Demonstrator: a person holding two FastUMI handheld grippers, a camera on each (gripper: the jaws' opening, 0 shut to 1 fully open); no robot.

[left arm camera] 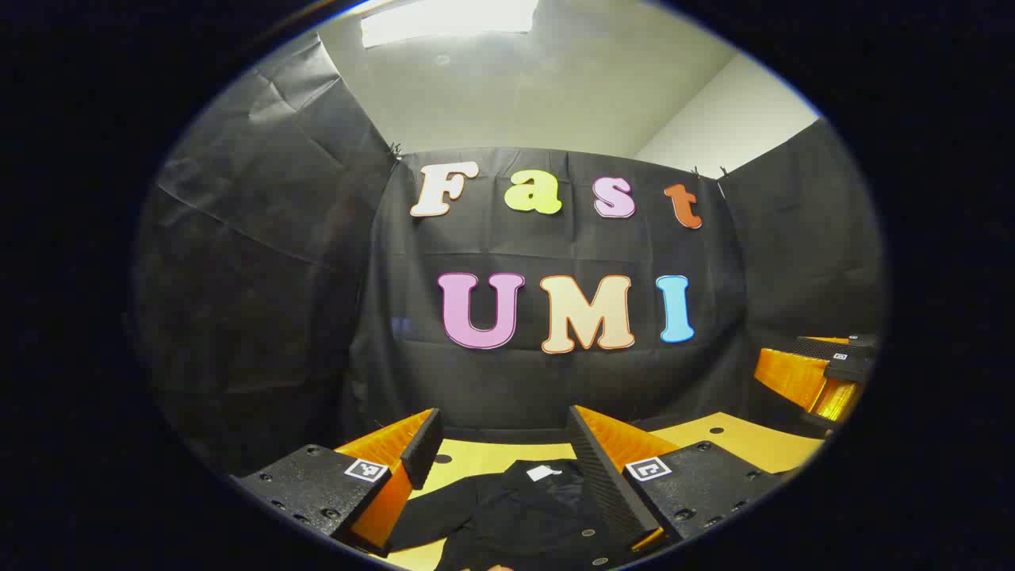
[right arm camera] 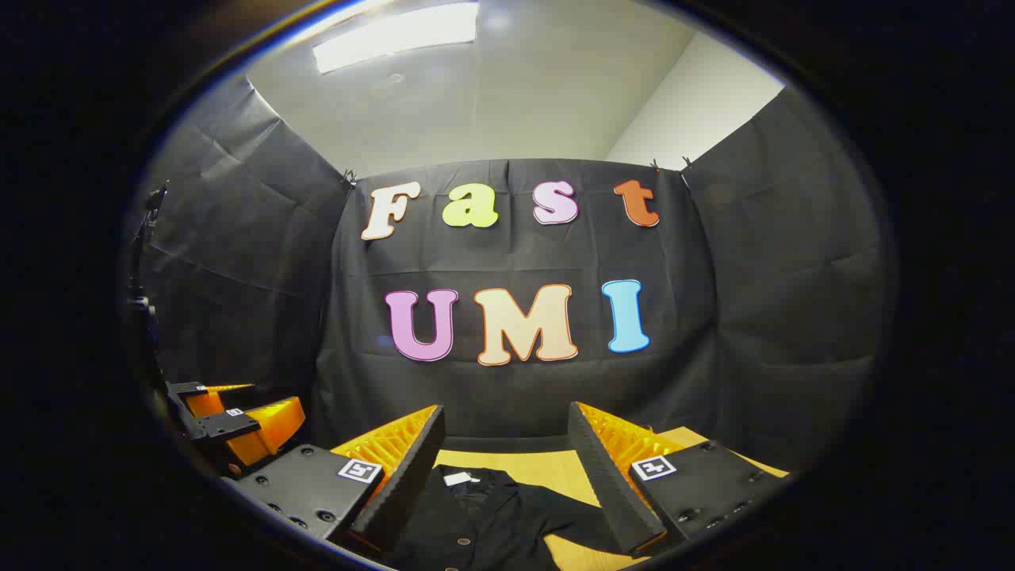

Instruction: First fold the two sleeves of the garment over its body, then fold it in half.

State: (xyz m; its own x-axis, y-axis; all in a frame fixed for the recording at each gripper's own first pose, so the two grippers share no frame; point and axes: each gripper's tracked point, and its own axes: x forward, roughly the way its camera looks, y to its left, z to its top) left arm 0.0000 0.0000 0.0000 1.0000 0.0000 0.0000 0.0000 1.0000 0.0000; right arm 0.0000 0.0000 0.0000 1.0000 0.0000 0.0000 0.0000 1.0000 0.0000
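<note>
A black buttoned garment (left arm camera: pixel 523 507) with a white neck label lies flat on the yellow table (left arm camera: pixel 714 440), collar toward the far wall. In the left gripper view my left gripper (left arm camera: pixel 503 432) hangs open above the collar, touching nothing. In the right gripper view the garment (right arm camera: pixel 484 515) lies below my right gripper (right arm camera: pixel 507 432), which is open too, with one sleeve (right arm camera: pixel 571 519) spread to the right. The right gripper (left arm camera: pixel 825 373) shows at the right edge of the left gripper view, and the left gripper (right arm camera: pixel 238 424) at the left of the right gripper view.
Black cloth walls close the booth behind and on both sides. The table's (right arm camera: pixel 515 464) yellow top runs to the back wall beyond the collar. A ceiling light glows overhead.
</note>
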